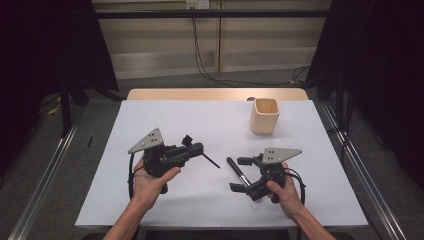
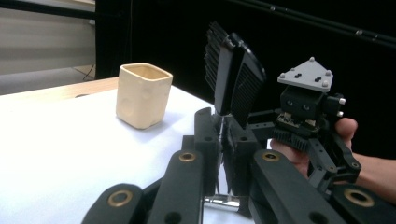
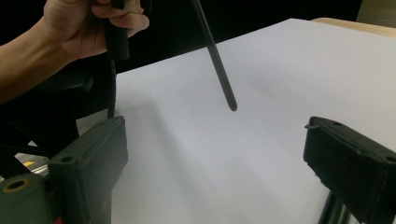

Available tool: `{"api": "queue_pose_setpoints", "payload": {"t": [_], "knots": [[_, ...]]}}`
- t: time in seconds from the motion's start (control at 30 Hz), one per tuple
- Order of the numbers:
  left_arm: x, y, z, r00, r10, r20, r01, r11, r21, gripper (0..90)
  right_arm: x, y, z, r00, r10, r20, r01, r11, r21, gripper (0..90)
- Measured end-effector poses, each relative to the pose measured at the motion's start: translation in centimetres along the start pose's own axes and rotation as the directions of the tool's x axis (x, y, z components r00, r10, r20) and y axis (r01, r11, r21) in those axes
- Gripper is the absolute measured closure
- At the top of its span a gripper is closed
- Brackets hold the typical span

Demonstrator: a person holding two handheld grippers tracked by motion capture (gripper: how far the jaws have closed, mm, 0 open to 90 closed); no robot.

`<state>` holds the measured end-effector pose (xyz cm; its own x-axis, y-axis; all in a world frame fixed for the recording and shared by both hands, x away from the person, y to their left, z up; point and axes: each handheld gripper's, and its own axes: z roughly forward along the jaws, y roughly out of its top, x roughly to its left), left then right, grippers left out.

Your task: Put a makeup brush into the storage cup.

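White table [image 1: 165,120], grey floor [image 1: 100,115], black curtains [image 1: 390,60]

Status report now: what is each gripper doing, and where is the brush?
Left gripper shut on black brush, lifted off table. Right gripper open, nothing between jaws; black tube lies beside it. Beige cup stands apart, path unobstructed.

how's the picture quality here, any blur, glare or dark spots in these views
High view: even light on the white table, soft shadows, black curtains lose detail at both sides. Left gripper view: the beige square cup is fairly sharp, the near black claw jaws are soft, the background is near black. Right gripper view: near jaws blurred, the thin black stick is sharp, with a faint shadow on the table.
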<state>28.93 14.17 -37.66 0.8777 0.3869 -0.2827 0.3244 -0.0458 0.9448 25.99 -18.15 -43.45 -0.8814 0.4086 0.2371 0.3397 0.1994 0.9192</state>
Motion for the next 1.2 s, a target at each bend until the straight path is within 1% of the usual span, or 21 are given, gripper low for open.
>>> {"api": "queue_pose_setpoints", "payload": {"t": [0.07,0.13,0.2,0.27,0.37,0.47,0.53,0.6,0.7,0.83,0.93,1.07,1.1,1.13,1.17,1.2], "knots": [[0.1,0.1,-0.1,1.0,0.002,-0.003,-0.001,0.9998,0.021,85.6,0.0,0.0,0.0,0.9999,0.007,0.014,-0.007,1.0,0.001,9.0],[0.1,0.2,-0.1,1.0,-0.001,-0.008,0.001,0.9993,0.038,85.5,0.0,-0.1,0.0,0.9999,0.011,0.013,-0.011,1.0,-0.002,9.2],[0.3,0.3,-0.1,1.0,-0.001,-0.001,0.001,0.998,0.063,85.5,0.0,-0.1,0.0,0.9998,0.008,0.016,-0.008,1.0,-0.003,9.2],[0.4,0.5,-0.1,1.0,-0.003,-0.002,0.003,0.9965,0.084,85.5,0.0,-0.1,0.0,0.9998,0.006,0.019,-0.005,1.0,-0.004,9.2],[0.5,0.7,-0.2,1.0,0.007,-0.005,-0.007,0.993,0.118,85.5,0.0,-0.1,0.0,0.9998,0.005,0.02,-0.004,1.0,-0.005,9.2],[0.5,0.8,-0.3,0.9999,0.012,-0.006,-0.011,0.9912,0.132,85.5,0.0,-0.1,0.0,0.9998,0.003,0.022,-0.003,1.0,-0.004,9.3],[0.6,0.9,-0.4,1.0,0.008,-0.003,-0.007,0.9909,0.134,85.5,0.0,-0.1,-0.1,0.9997,-0.002,0.025,0.002,1.0,-0.003,9.2],[0.6,1.0,-0.4,1.0,0.01,0.001,-0.01,0.9889,0.148,85.5,0.0,-0.1,-0.1,0.9997,0.0,0.026,0.0,1.0,-0.001,7.9],[0.8,1.1,-0.4,0.9999,0.001,0.01,-0.003,0.986,0.167,85.4,0.0,-0.1,0.0,0.9995,-0.002,0.032,0.001,1.0,0.008,6.2],[0.8,1.3,-0.2,0.9999,0.011,0.0,-0.011,0.9775,0.211,85.4,0.1,0.0,-0.1,0.9988,0.001,0.048,-0.001,1.0,0.01,3.3],[0.7,1.4,-0.1,0.9996,0.027,-0.003,-0.025,0.9696,0.243,85.4,0.1,0.0,-0.2,0.9986,0.007,0.053,-0.008,1.0,0.008,0.9],[0.6,1.6,0.0,0.9995,0.031,-0.008,-0.028,0.9635,0.266,85.5,0.1,0.1,-0.2,0.9982,0.004,0.059,-0.005,1.0,0.003,0.8],[0.6,1.6,0.0,0.9994,0.032,-0.01,-0.028,0.9625,0.27,85.4,0.2,0.1,-0.2,0.9978,-0.005,0.066,0.005,1.0,0.0,0.8],[0.7,1.6,0.0,0.9995,0.032,-0.008,-0.029,0.9612,0.274,85.5,0.2,0.1,-0.2,0.9978,-0.009,0.066,0.009,1.0,-0.005,0.9],[0.7,1.6,0.1,0.9992,0.039,-0.009,-0.035,0.9579,0.285,85.4,0.2,0.1,-0.2,0.9983,-0.007,0.058,0.008,1.0,-0.013,0.9],[0.7,1.6,0.2,0.9992,0.04,-0.008,-0.036,0.9562,0.291,85.4,0.2,0.1,-0.2,0.9991,0.002,0.043,-0.001,1.0,-0.024,0.9]]}}
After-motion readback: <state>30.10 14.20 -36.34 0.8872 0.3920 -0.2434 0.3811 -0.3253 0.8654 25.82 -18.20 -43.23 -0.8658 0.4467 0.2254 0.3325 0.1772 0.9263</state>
